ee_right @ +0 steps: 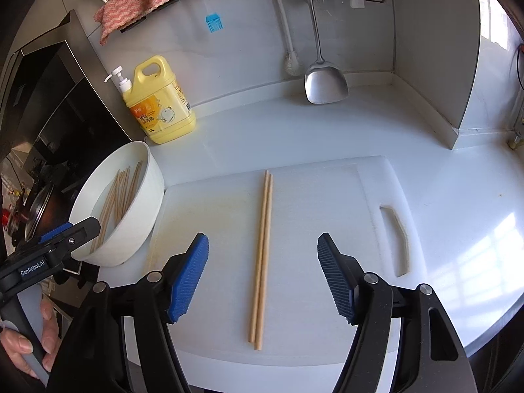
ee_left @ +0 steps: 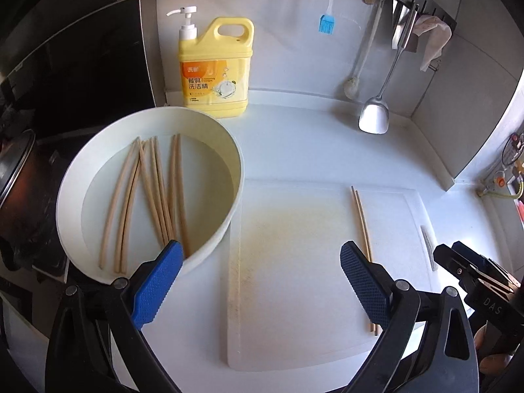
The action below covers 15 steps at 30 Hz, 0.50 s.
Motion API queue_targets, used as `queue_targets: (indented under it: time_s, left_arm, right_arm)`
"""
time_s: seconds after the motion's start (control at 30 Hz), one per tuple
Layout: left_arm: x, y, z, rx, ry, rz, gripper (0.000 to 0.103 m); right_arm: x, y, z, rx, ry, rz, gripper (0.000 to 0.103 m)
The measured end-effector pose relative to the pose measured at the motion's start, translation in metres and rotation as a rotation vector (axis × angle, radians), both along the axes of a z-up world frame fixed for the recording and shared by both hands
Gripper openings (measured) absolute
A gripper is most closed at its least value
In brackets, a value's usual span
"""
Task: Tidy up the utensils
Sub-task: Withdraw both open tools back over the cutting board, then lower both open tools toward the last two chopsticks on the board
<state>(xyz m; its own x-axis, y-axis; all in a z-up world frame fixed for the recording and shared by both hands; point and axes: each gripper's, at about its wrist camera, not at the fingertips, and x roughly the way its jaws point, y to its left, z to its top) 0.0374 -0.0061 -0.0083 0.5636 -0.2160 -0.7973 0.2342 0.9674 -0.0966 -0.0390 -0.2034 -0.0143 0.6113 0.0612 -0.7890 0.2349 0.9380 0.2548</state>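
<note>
Yellow detergent jug point(ee_right: 160, 101) by wall — blue brush point(ee_right: 214, 23), steel spatula point(ee_right: 324, 82) hanging.

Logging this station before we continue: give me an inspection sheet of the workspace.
Surface: white counter, white cutting board on it.
Job's things: chopstick pair side by side on the board; more chopsticks in the white bowl.
Clutter: yellow detergent jug.
Grippers: left gripper open, empty; right gripper open, empty, over the pair.
Cables: nothing seen.
Surroundings: blue brush and metal spatula hanging at the wall.

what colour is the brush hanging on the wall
Blue bristles on a pale, translucent handle: the brush shows best in the right wrist view.
</note>
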Motion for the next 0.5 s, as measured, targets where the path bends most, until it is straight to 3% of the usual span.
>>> queue_targets:
  time_s: [0.2, 0.37, 0.5]
  left_arm:
    - [-0.024, -0.022, -0.006, 0.043, -0.002, 0.104, 0.095]
    - [-0.027, -0.027, -0.013, 0.054, 0.007, 0.119, 0.095]
    - [-0.025, -0.03, -0.021, 0.039, -0.034, 0.106, 0.095]
  right_arm:
    - [-0.008, -0.037, -0.021, 0.001, 0.002, 0.047, 0.066]
    - [-0.007, -0.045, -0.038, 0.005, 0.017, 0.041, 0.066]
    - [0.002, -0.039, -0.057, -0.026, 0.043, 0.038, 0.066]
